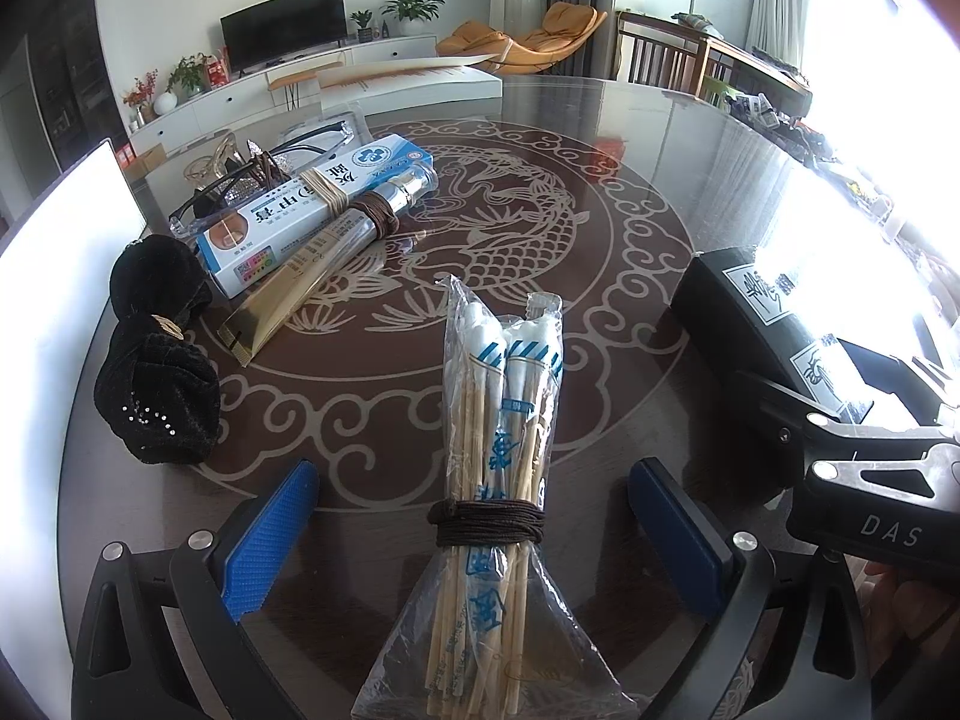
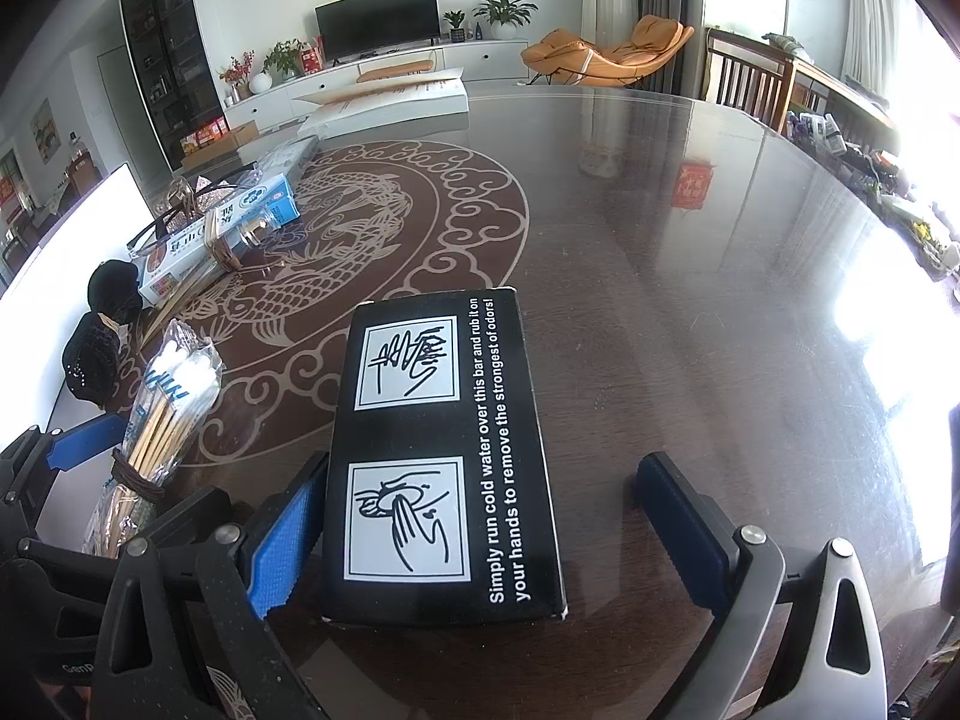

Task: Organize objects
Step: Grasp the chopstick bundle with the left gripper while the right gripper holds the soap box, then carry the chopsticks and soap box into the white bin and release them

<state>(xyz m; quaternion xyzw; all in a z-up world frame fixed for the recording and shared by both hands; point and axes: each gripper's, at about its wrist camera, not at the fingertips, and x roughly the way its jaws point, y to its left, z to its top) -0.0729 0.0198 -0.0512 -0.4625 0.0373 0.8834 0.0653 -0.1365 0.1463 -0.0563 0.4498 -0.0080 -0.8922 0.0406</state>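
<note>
Room: living room with a television [image 2: 377, 20] on a long white cabinet, potted plants beside it, and an orange lounge chair [image 2: 606, 53] further right.
Desk: dark round glossy desk [image 2: 690, 252] with a pale fish-and-cloud pattern at its centre.
Left tongs: the left tongs [image 1: 474, 540] stand wide open, blue pads on either side of a swab bundle, neither pad touching it.
Swab bundle: clear plastic bag of cotton swabs [image 1: 498, 420] on wooden sticks, cotton heads pointing away from the camera, tied near the lower end with a dark brown cord [image 1: 486, 525]; it lies flat on the desk.
Right tongs: the right tongs [image 2: 474, 534] are open around a black box; the left pad sits just beside the box's edge, and the right pad is well apart from it.
Black box: closed black carton [image 2: 444, 456] printed with two hand-washing drawings and white text, lying flat on the desk to the right of the swab bundle.
Far left group: a white-and-blue carton [image 1: 300, 210] tied with a gold tube [image 1: 312, 264] by elastic bands, glasses [image 1: 258, 180] in a clear case behind it.
Left edge: two black velvet hair pieces [image 1: 156, 360], one with small studs.
</note>
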